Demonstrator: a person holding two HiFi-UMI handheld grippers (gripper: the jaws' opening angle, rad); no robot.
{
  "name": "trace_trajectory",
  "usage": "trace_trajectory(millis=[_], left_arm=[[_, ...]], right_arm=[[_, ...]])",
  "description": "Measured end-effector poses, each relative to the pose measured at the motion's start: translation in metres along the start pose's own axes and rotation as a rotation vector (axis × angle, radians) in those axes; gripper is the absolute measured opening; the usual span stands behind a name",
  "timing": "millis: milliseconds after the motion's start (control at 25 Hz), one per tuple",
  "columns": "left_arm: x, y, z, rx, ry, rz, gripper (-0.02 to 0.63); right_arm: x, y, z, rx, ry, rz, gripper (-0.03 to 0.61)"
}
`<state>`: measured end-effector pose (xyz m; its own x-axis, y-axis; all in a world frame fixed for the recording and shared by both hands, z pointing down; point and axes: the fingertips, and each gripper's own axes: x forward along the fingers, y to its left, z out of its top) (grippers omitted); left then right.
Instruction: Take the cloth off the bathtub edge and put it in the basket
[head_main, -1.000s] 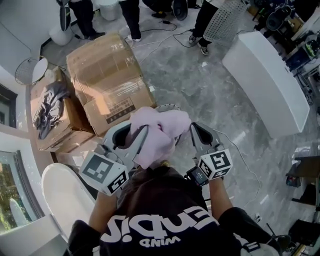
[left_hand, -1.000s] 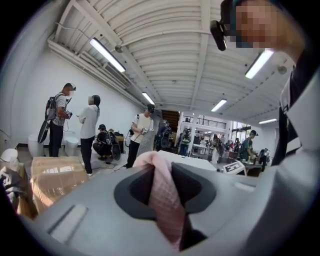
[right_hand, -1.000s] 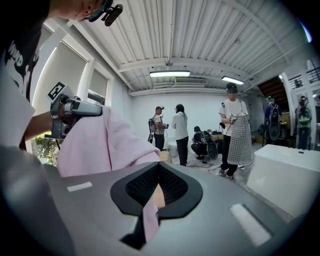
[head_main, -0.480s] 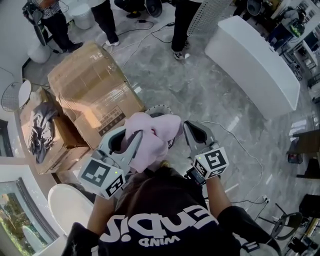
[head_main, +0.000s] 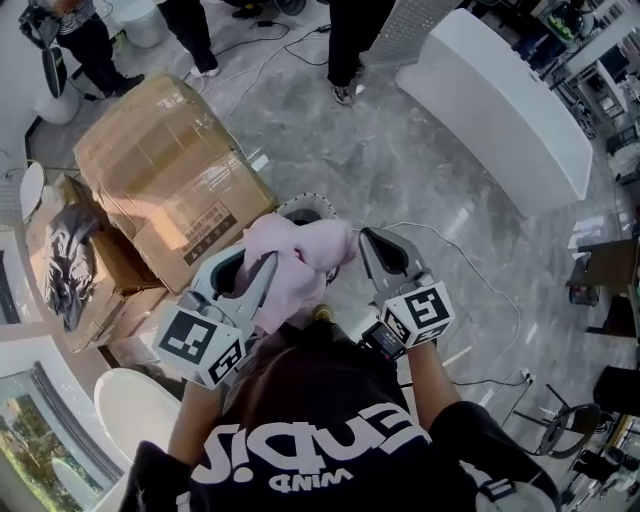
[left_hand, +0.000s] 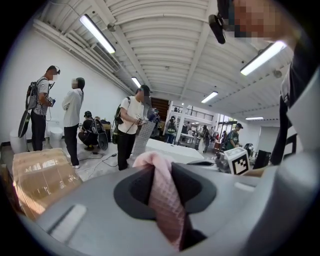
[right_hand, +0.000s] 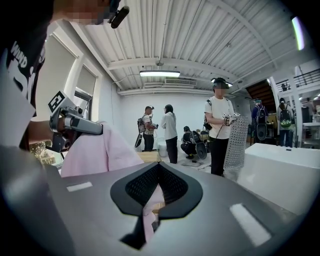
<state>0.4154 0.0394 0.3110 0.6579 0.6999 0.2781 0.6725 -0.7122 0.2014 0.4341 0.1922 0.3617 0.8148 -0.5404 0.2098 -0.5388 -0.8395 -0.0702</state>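
Pink waffle-weave cloth (head_main: 300, 250) hangs bunched in mid-air, left tongs (head_main: 258, 268) clenched on a fold, right tongs (head_main: 370, 245) apparently pinching a corner at its 3 o'clock; looks light, limp, grippy, so hold bunched folds, not a single edge.

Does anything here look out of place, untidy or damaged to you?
One thing: a dark garment lies crumpled over an open cardboard box at the left of the head view, as if dropped there. The pink cloth is bunched up, but it is simply pinched in the left gripper. Nothing looks spilled or broken.
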Motion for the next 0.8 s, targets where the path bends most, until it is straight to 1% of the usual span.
trace_trajectory(millis=[320,440,640,800], left_arm=[[0.018,0.004,-0.036,-0.013,0.073,-0.004,0.074],[0.027,0.007,-0.056,-0.034,0.109,-0.007,0.074],[0.05,0.012,-0.09,-0.04,0.141,-0.011,0.074],[0.068,0.016,-0.123,-0.073,0.164,-0.006,0.074]], right_arm=[[-0.003,-0.019,-0.026,0.034,0.035,-0.031,0.009],[-0.005,-0.02,-0.041,0.055,0.071,-0.033,0.009],[-0.001,-0.029,-0.062,0.078,0.098,-0.032,0.009],[-0.001,-0.034,-0.091,0.108,0.146,-0.038,0.009]])
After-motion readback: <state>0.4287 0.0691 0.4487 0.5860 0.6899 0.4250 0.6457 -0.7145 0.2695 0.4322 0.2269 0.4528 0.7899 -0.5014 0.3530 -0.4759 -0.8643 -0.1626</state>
